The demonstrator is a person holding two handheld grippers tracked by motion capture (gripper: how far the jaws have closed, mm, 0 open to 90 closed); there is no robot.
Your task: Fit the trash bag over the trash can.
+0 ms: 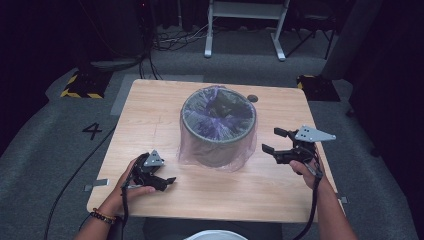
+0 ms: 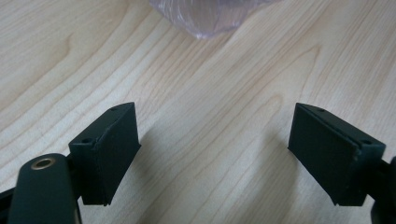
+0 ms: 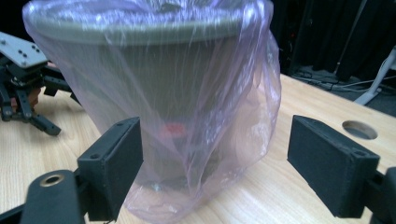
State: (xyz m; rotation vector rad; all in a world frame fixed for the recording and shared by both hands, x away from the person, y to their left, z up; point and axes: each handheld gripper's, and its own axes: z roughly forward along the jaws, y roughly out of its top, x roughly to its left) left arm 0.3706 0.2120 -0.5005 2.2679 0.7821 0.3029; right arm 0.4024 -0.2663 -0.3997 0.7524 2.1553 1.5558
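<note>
High view: left gripper point(image 1: 169, 182) parted with nothing between the jaws, low over the wooden table point(image 1: 150, 100) near its front edge. Right gripper point(image 1: 273, 142) likewise spread and holding nothing, raised just beside the grey bin point(image 1: 218, 131). Bin upright at mid-table, lined with a pale purple plastic bag point(image 1: 186, 150) draped down its outside to the tabletop.

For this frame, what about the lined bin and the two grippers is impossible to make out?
- Bin floor: high view, hidden by crumpled purple liner.
- Red patch on the bin's side: right gripper view, blurred by the plastic; cannot tell what it is.
- Bin's top: right gripper view, cut off by the upper edge.
- Left gripper: its view cuts the bin off, showing a scrap of liner.
- Right gripper: open, empty.
</note>
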